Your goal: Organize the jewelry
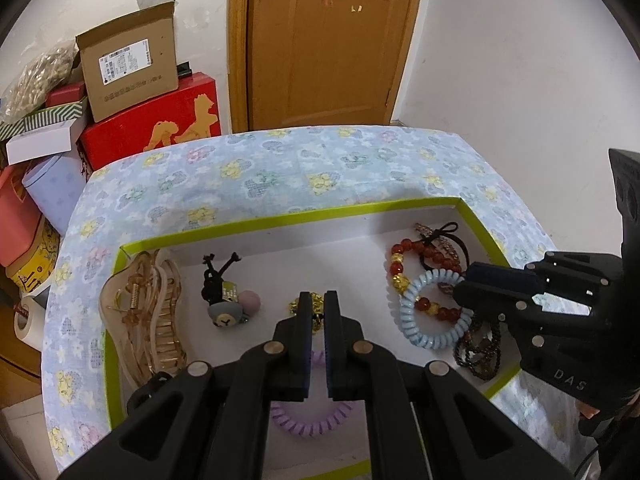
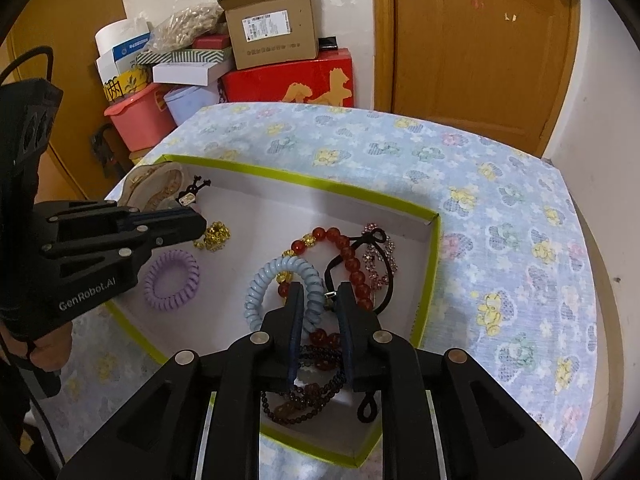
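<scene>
A white tray with a green rim (image 1: 280,220) (image 2: 320,184) holds the jewelry. My left gripper (image 1: 318,304) (image 2: 200,226) is shut, its tips at a gold ornament (image 1: 296,304) (image 2: 216,236); I cannot tell whether it is pinched. A purple coil tie (image 1: 308,420) (image 2: 172,280) lies below it. My right gripper (image 2: 320,300) (image 1: 464,284) stands open over the right-hand pile. One strand of the blue coil tie (image 2: 252,300) (image 1: 424,344) runs loosely between its fingers. Red beads (image 2: 352,260) (image 1: 400,268) and dark beads (image 2: 304,400) lie around them.
A clear hair claw (image 1: 148,320) (image 2: 160,188) and a bear hair tie (image 1: 228,312) sit at the tray's left. A rhinestone clip with black elastic (image 2: 376,256) lies at the right. Flowered cloth (image 1: 320,160) covers the table; boxes (image 1: 132,64) are stacked beyond it beside a door (image 1: 328,40).
</scene>
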Action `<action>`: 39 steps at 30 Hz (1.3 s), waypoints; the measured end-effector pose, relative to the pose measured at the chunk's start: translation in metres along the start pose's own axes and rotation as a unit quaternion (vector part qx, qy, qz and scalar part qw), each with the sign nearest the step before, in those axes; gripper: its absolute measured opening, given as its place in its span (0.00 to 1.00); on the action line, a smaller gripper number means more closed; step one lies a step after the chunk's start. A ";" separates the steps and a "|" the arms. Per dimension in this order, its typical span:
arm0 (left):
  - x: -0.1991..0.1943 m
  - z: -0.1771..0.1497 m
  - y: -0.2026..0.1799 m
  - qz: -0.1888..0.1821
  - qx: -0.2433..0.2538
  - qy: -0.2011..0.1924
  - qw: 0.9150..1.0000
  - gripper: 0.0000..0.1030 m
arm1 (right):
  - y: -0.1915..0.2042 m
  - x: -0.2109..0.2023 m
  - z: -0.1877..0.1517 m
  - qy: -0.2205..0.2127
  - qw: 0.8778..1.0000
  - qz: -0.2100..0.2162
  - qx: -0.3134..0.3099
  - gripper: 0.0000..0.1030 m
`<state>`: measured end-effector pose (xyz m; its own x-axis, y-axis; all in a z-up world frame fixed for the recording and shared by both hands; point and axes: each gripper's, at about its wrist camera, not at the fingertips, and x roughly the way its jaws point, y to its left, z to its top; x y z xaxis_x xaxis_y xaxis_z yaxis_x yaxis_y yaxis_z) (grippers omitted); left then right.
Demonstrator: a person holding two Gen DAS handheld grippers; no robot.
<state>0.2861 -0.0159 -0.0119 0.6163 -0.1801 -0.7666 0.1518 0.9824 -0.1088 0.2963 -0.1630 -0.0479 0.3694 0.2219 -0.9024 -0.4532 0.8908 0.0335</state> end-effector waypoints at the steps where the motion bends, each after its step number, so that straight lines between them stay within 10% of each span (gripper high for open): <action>1: -0.001 0.000 -0.001 0.000 0.001 0.000 1.000 0.06 | 0.000 -0.003 0.000 -0.002 1.000 0.001 0.001 0.17; 39: -0.169 -0.146 -0.037 0.067 -0.018 -0.057 0.996 0.22 | 0.073 -0.155 -0.131 -0.046 0.999 -0.011 0.000 0.31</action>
<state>0.0637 -0.0151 0.0295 0.7129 -0.0491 -0.6995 0.0348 0.9988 -0.0346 0.0993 -0.1843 0.0381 0.4523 0.2368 -0.8598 -0.4436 0.8961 0.0135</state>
